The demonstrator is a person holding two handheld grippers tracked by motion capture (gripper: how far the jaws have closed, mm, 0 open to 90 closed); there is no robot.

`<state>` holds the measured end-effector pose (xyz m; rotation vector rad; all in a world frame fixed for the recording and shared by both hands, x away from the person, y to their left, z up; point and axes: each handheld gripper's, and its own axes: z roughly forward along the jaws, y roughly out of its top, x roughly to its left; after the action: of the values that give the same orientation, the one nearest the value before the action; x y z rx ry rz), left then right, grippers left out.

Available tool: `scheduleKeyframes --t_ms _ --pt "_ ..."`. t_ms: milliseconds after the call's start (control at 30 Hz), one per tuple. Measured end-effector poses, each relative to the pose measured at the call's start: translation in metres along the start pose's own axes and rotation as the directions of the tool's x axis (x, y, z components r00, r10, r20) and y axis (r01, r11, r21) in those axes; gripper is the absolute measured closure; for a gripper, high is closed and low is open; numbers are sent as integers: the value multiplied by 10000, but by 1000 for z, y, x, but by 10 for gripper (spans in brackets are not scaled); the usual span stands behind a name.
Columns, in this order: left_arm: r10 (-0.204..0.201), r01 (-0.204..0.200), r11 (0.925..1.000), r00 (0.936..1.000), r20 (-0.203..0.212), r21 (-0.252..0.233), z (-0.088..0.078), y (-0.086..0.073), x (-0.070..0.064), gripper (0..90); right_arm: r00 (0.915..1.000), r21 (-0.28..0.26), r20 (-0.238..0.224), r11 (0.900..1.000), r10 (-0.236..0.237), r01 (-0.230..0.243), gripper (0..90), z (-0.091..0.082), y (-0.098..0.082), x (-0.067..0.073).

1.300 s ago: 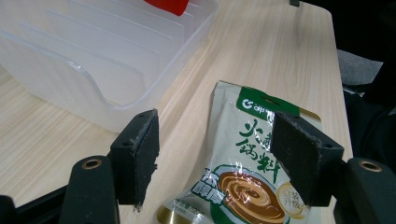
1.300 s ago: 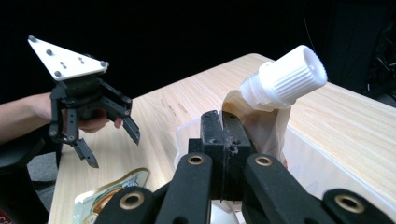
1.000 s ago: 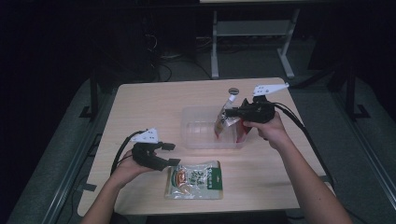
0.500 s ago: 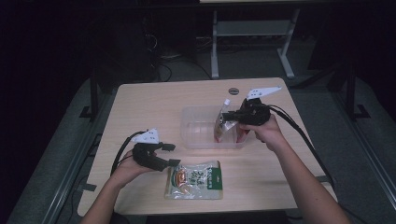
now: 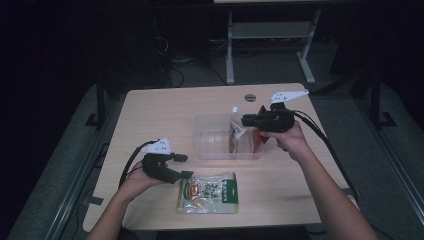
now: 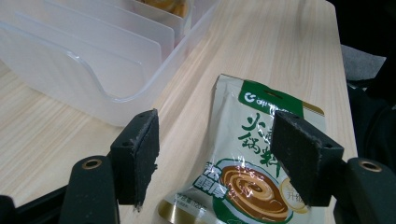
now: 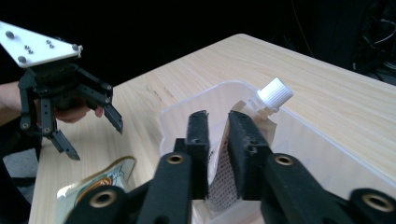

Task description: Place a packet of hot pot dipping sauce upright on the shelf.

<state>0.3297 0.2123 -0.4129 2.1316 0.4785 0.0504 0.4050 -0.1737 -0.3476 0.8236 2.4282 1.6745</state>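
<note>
1. We see a spouted pouch (image 7: 243, 135) with a white screw cap standing tilted inside a clear plastic bin (image 5: 215, 145), toward the bin's right end in the high view, its cap poking above the rim.
2. The right claw (image 7: 218, 140) sits over that pouch. Its jaws have just been opening; they now stand narrowly apart with the pouch's upper edge between them, and in the right gripper view a thin gap shows at the left pad, so we read the hold as loosened.
3. The person's right hand (image 5: 290, 140) holds this claw at the bin's right end, pointing into the bin.
4. The bin rests near the middle of the pale wooden surface (image 5: 165, 110). Upright clear dividers split it into slots, as the left gripper view shows.
5. A flat green and white sauce packet (image 6: 254, 172) lies on the surface just in front of the bin, toward the person.
6. The left claw (image 6: 215, 163) hovers low above that packet with its jaws wide and nothing pressed between them; the packet lies below the gap.
7. The person's left hand (image 5: 135, 182) holds this claw at the packet's left edge, well apart from the right hand.
</note>
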Motion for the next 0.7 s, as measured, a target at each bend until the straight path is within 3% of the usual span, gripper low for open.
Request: scheduleKeyframes --t_ms 400,700 --pt "-35 36 9999 10000 -21 154 2 0 -1 326 9954 397 475 9959 -834 816 609 -31 -15 24" --pt "-178 178 9992 9998 -10 367 2 -1 -3 325 9933 758 512 9922 -1033 992 561 -50 -34 37"
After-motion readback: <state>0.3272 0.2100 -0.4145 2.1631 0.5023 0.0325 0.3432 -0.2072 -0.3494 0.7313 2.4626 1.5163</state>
